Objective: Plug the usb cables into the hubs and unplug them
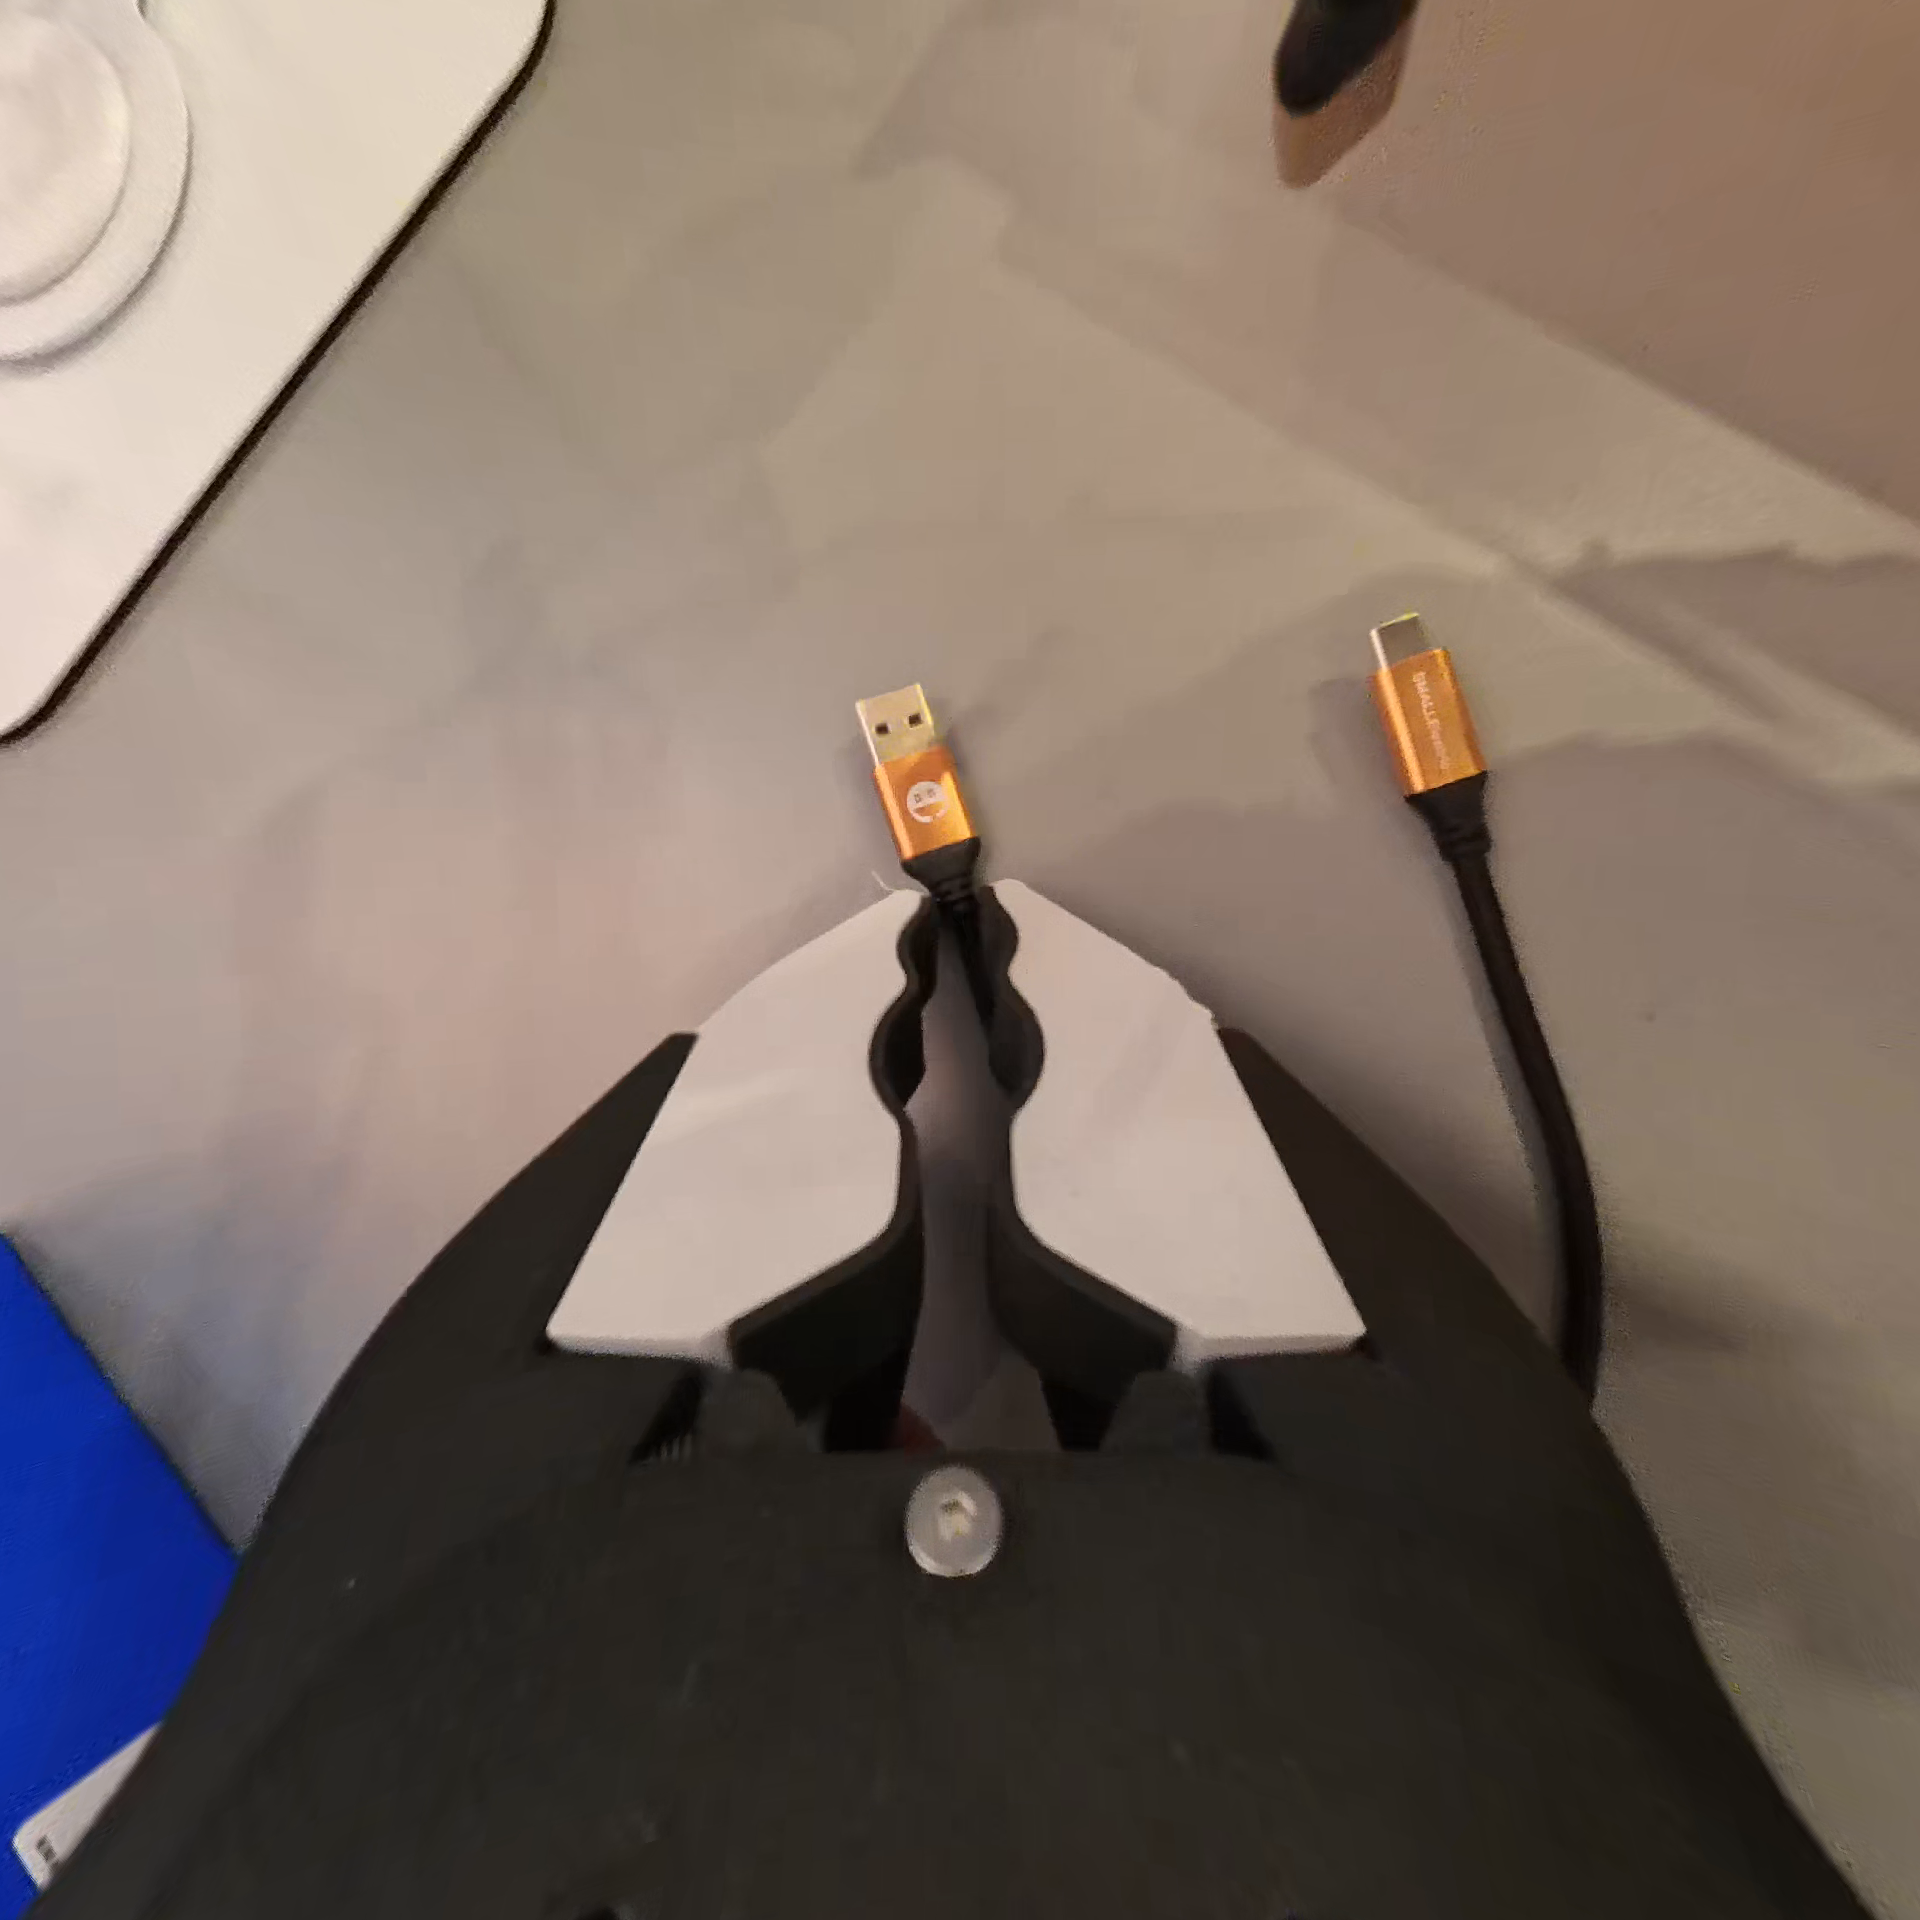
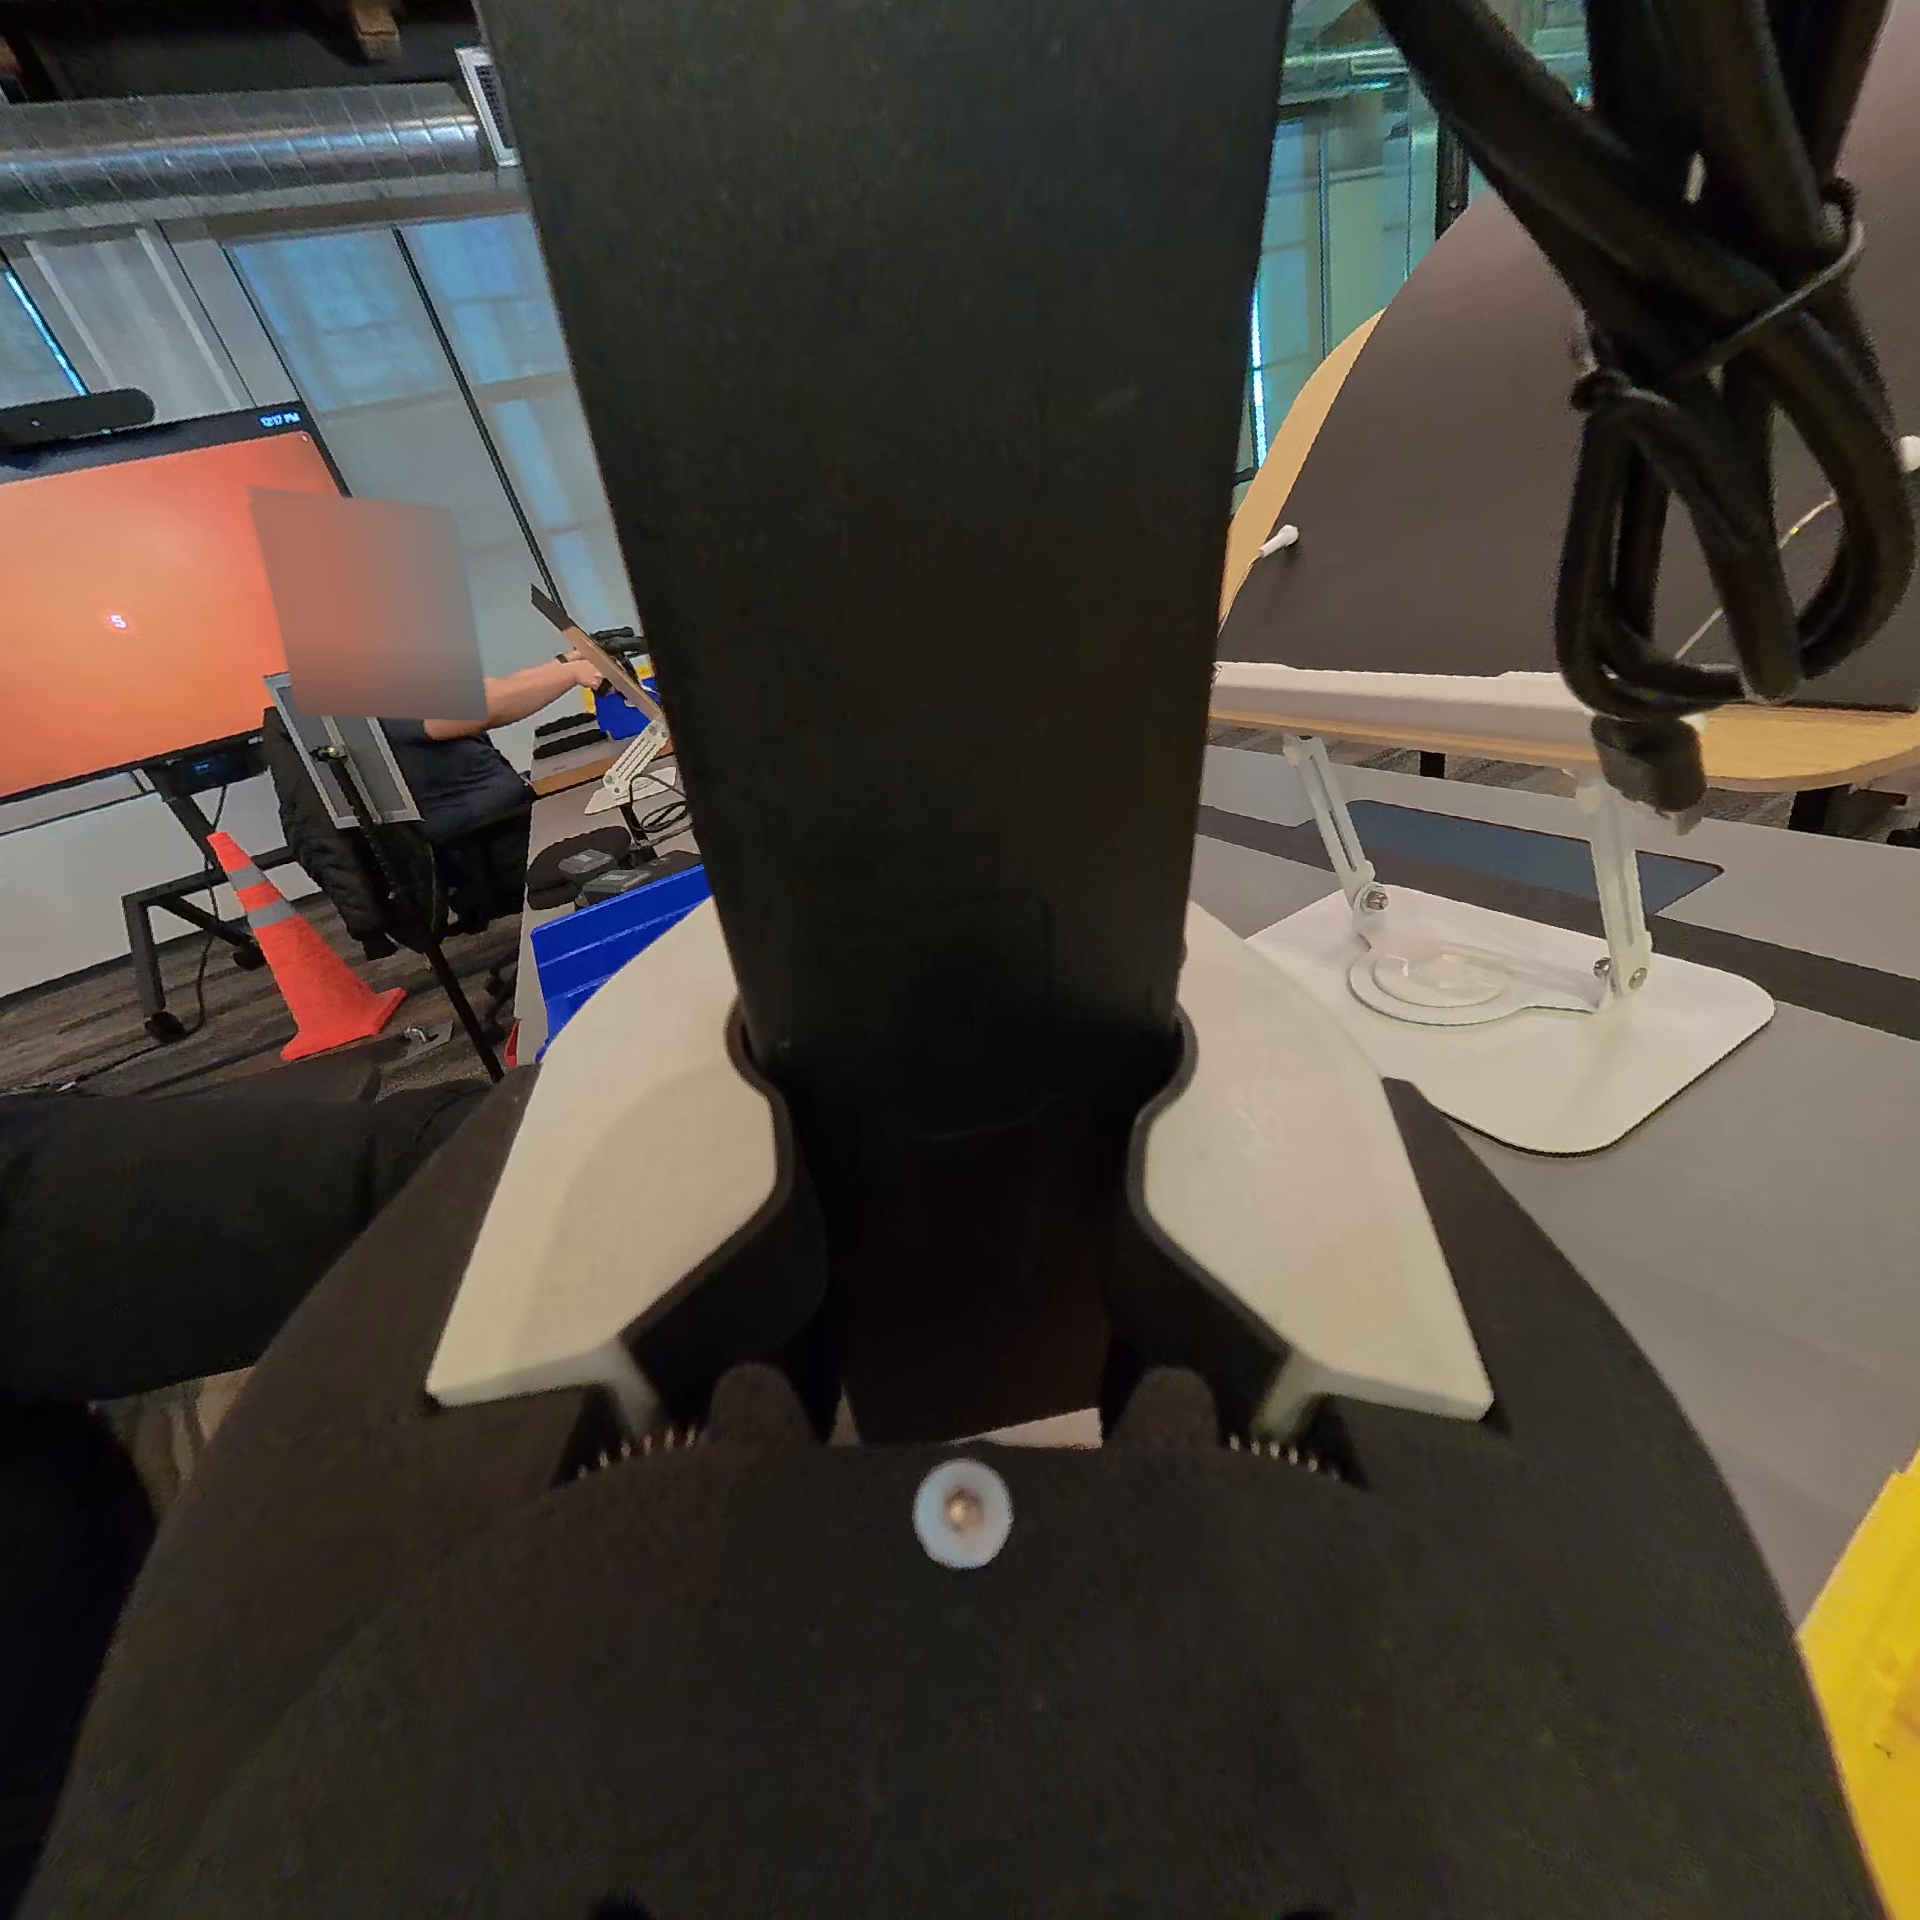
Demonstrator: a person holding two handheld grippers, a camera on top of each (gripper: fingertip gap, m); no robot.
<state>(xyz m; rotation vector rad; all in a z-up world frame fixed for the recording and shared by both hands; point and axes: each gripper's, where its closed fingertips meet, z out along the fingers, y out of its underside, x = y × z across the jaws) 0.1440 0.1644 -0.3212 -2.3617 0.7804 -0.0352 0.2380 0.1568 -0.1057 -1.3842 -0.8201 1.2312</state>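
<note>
In the left wrist view my left gripper (image 1: pixel 956 906) is shut on a black cable just behind its orange USB-A plug (image 1: pixel 920 781). The plug sticks out past the fingertips over the grey table (image 1: pixel 623 540). A second orange plug (image 1: pixel 1425 717), a smaller USB-C type, lies to the right with its black cable (image 1: pixel 1538 1091) running back beside my gripper. In the right wrist view my right gripper (image 2: pixel 961 1034) is shut on a long flat black hub (image 2: pixel 894 520), held upright in the air. A tied bundle of black cable (image 2: pixel 1745 416) hangs at the upper right.
A white stand base (image 1: pixel 208 312) sits far left on the table; it also shows in the right wrist view (image 2: pixel 1507 1018). A blue bin (image 1: pixel 83 1558) is at the near left. A dark blurred object (image 1: pixel 1335 62) shows at the top. Beyond are a seated person, an orange cone (image 2: pixel 301 966) and an orange screen (image 2: pixel 125 603). My hands' fingertips stand some 25 cm from each other.
</note>
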